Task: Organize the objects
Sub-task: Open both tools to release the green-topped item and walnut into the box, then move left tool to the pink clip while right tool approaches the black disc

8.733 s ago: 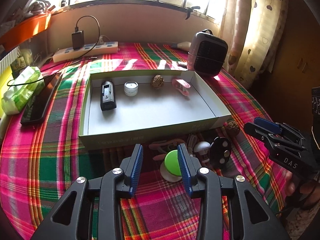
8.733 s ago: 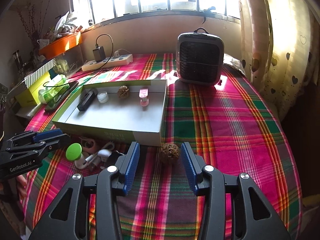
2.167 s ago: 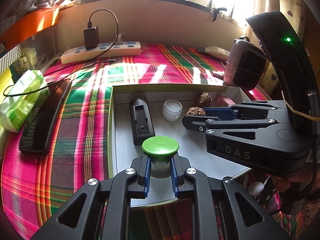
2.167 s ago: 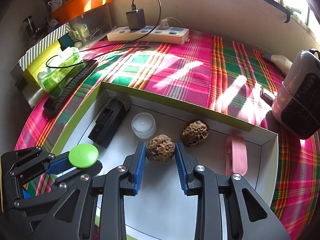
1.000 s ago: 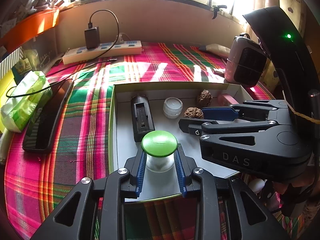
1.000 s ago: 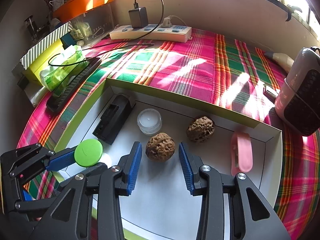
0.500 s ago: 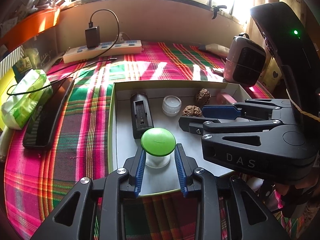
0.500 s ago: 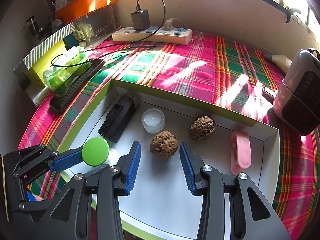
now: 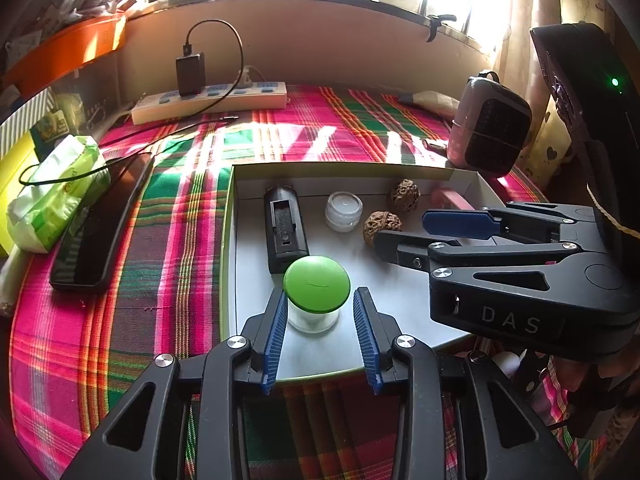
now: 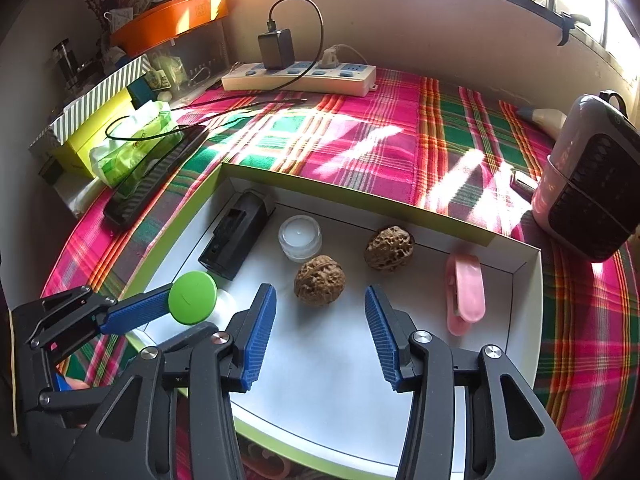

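Observation:
A shallow white box with green sides [image 9: 400, 308] [image 10: 352, 392] lies on the plaid cloth. A green-lidded jar [image 9: 316, 292] [image 10: 193, 298] stands in its front left. My left gripper [image 9: 320, 336] is open around the jar, its pads apart from it. A walnut [image 10: 319, 280] [image 9: 381, 226] lies free in the box just ahead of my open right gripper [image 10: 320, 332]. Further back lie a second walnut [image 10: 389, 248], a small white jar [image 10: 300, 238], a black charger [image 10: 236, 236] and a pink clip [image 10: 464, 292].
A power strip [image 10: 300, 76] with a charger sits at the back. A dark phone [image 9: 100, 224] and a green tissue pack [image 9: 56, 192] lie left of the box. A small heater [image 10: 588, 184] stands at the right. Loose items show below the box's front edge [image 10: 264, 468].
Both grippers have opened wider and drawn back a little. The green-lidded jar and the walnut, held 2.2 s ago, now stand free in the box.

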Demonstrator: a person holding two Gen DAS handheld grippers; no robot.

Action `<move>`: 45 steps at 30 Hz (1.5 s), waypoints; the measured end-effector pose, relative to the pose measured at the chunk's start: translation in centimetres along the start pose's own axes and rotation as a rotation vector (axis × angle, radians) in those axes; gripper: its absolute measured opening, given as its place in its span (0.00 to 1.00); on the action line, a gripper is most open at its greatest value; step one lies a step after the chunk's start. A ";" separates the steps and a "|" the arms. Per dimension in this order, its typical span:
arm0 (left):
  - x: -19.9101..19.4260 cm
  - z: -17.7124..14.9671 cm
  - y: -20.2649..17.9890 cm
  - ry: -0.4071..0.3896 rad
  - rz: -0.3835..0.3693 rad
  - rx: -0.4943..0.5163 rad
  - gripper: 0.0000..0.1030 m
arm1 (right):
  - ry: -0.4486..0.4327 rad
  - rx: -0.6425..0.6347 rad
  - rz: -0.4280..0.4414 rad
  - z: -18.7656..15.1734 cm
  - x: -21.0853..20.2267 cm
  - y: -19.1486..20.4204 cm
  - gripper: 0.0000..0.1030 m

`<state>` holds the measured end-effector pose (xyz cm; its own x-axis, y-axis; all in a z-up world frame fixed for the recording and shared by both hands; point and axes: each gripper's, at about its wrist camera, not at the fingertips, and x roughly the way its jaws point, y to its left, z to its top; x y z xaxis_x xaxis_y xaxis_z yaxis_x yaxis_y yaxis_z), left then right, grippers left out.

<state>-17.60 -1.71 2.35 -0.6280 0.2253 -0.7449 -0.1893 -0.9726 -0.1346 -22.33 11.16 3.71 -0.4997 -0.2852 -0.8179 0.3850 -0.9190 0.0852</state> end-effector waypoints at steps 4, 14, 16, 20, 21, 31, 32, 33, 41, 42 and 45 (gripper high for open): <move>-0.4 -0.1 0.1 -0.007 0.011 -0.007 0.35 | -0.008 0.005 0.003 -0.3 -0.5 -0.1 0.47; -1.9 -0.3 0.2 -0.033 0.015 -0.019 0.36 | -0.037 0.026 0.011 -1.3 -2.3 -0.5 0.47; -2.3 -0.4 0.1 -0.044 0.014 -0.021 0.36 | -0.044 0.031 0.007 -1.6 -2.7 -0.7 0.47; -2.8 -0.6 -0.2 -0.048 0.007 -0.018 0.36 | -0.055 0.050 0.007 -2.2 -3.5 -1.0 0.47; -3.0 -0.7 -0.2 -0.050 0.010 -0.019 0.36 | -0.060 0.053 0.008 -2.4 -3.7 -1.1 0.47; -4.7 -1.8 -0.7 -0.072 -0.016 -0.018 0.36 | -0.104 0.089 0.008 -4.3 -6.0 -1.4 0.47; -4.9 -1.9 -0.9 -0.074 -0.019 -0.014 0.36 | -0.110 0.090 0.004 -4.5 -6.2 -1.4 0.47; -5.0 -2.0 -1.0 -0.076 -0.020 -0.010 0.36 | -0.116 0.088 0.001 -4.7 -6.5 -1.4 0.47; -5.7 -2.8 -1.5 -0.077 -0.042 -0.003 0.36 | -0.140 0.105 -0.022 -6.3 -7.7 -1.8 0.47; -5.7 -3.0 -1.6 -0.075 -0.047 -0.002 0.36 | -0.146 0.106 -0.022 -6.6 -7.9 -1.8 0.47; -5.5 -3.4 -2.0 -0.063 -0.066 0.011 0.36 | -0.161 0.111 -0.037 -7.4 -8.7 -1.9 0.47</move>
<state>-11.20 -1.16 4.50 -0.6601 0.2925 -0.6919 -0.2397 -0.9549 -0.1751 -12.98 17.43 6.40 -0.6331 -0.2818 -0.7209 0.2800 -0.9517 0.1261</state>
